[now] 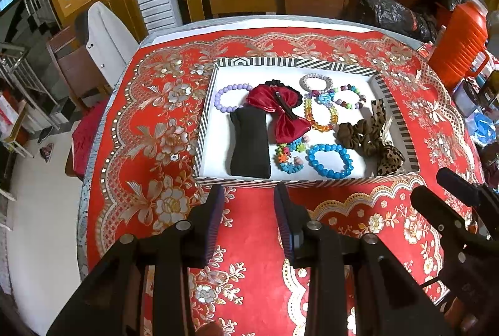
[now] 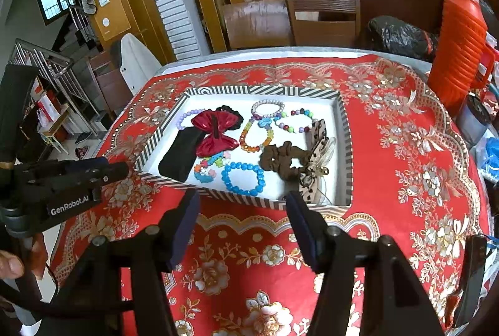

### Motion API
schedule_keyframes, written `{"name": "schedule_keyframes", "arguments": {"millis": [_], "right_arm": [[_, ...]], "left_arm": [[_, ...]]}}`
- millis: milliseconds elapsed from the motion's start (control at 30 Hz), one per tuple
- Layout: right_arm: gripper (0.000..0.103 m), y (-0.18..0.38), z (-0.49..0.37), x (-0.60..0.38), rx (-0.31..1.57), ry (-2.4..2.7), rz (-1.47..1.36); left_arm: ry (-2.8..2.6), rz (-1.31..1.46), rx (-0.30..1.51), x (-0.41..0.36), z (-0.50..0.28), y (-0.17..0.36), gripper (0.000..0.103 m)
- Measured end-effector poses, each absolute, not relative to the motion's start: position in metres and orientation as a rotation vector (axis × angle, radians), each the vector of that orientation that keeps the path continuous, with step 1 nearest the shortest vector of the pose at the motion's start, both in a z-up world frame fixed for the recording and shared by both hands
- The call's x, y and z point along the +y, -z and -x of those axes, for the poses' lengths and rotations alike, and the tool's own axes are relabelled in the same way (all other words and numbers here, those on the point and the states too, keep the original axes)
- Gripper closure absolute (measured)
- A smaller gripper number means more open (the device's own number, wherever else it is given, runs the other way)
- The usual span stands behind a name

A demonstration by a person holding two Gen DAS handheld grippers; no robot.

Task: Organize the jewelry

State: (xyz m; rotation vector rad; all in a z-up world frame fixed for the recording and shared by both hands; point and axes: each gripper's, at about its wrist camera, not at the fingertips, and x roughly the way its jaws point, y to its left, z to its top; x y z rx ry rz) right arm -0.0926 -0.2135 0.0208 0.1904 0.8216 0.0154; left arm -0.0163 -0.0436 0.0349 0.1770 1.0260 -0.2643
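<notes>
your left gripper and right gripper both hang released and empty, just short of the striped tray's near edge on the table. inside, the red bow hides part of the purple bracelet; the blue bracelet lies near the near edge.

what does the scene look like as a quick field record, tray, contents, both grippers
tray: striped-rim white tray on red floral tablecloth
contents: red satin bow, black fabric pouch, blue bead bracelet, lilac bead bracelet, brown scrunchie, leopard-print bow
left gripper: open, empty, before the tray
right gripper: open, empty, before the tray
</notes>
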Motion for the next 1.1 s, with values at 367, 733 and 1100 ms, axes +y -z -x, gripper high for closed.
{"name": "schedule_keyframes", "arguments": {"millis": [367, 733, 1100], "right_arm": [[0.042, -0.019, 0.088, -0.214, 0.843, 0.005, -0.196], [0.042, -0.015, 0.086, -0.213, 0.856, 0.010, -0.190], [0.042, -0.009, 0.082, -0.217, 0.877, 0.008, -0.195]], "left_arm": [[0.276, -0.171, 1.019, -0.041, 0.014, -0.037, 0.084], [0.281, -0.167, 1.023, -0.041, 0.014, -0.035, 0.084], [0.283, -0.168, 1.037, -0.044, 0.011, -0.029, 0.084]]}}
